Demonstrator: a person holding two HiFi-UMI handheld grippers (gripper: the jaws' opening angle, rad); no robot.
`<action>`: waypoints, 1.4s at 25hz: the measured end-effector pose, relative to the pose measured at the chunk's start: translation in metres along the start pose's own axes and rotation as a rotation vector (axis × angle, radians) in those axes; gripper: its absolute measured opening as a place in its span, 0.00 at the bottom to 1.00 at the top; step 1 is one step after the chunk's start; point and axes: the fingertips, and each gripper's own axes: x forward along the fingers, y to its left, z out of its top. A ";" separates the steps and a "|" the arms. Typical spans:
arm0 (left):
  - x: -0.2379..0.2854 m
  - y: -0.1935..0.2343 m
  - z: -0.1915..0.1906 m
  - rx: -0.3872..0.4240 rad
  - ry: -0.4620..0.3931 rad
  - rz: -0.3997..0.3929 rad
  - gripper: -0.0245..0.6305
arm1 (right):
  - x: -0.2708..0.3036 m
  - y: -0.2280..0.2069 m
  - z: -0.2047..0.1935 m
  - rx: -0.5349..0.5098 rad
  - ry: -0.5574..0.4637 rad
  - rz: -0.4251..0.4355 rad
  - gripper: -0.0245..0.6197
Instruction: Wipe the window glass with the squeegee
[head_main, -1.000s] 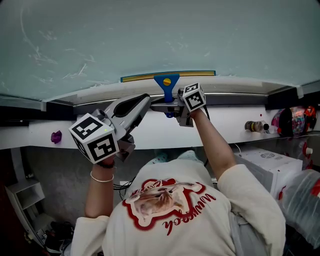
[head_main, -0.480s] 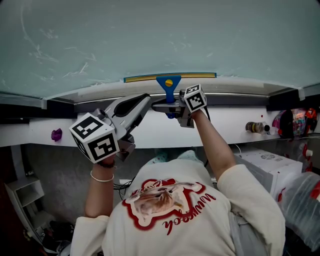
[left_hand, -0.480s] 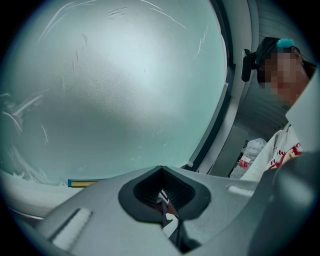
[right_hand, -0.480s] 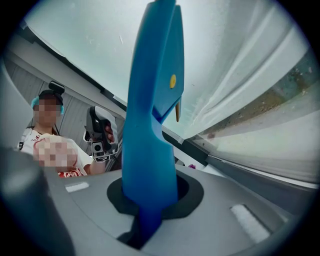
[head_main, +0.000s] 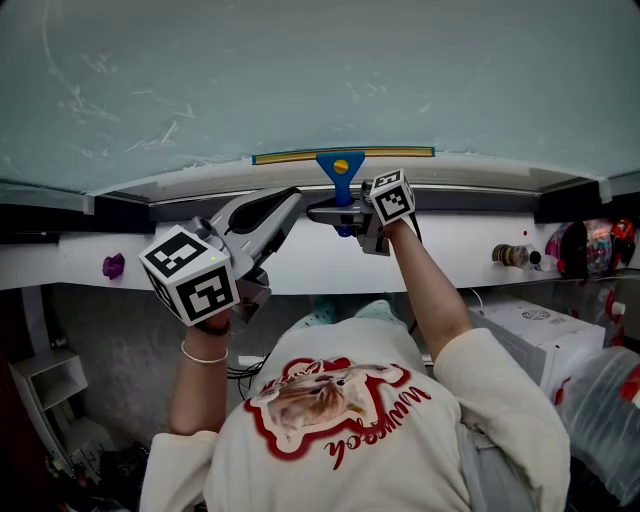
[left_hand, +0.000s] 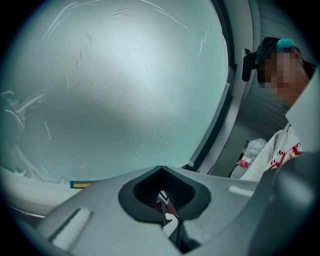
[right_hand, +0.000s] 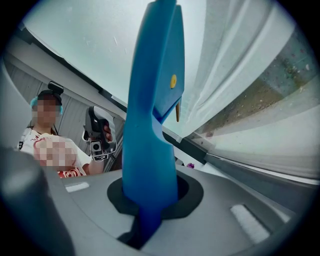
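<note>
Here, the right hand-held gripper (head_main: 338, 212) is clamped on the blue handle of the squeegee (head_main: 340, 165), whose blade lies against the bottom edge of the window glass (head_main: 320, 70). The left hand-held gripper (head_main: 288, 200), jaws pressed together on nothing, sits just beside it.

A cluttered workroom: frosted window (head_main: 300, 80), white sill (head_main: 450, 250), white box (head_main: 540, 335), plastic bag (head_main: 610, 400) below.

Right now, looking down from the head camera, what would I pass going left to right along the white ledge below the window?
small purple object → left gripper, jaws together on nothing → right gripper, shut on the blue squeegee → small brownish round object → dark and red clutter, too small to identify
</note>
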 end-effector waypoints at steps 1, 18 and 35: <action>0.000 0.000 0.000 0.000 0.001 0.002 0.04 | 0.000 -0.001 -0.001 0.003 0.001 -0.001 0.12; -0.005 0.002 -0.004 -0.008 0.004 0.012 0.04 | -0.003 -0.009 -0.009 0.008 0.000 0.010 0.10; -0.072 0.018 -0.040 -0.049 -0.049 -0.012 0.04 | 0.023 0.072 0.000 -0.120 -0.135 0.068 0.07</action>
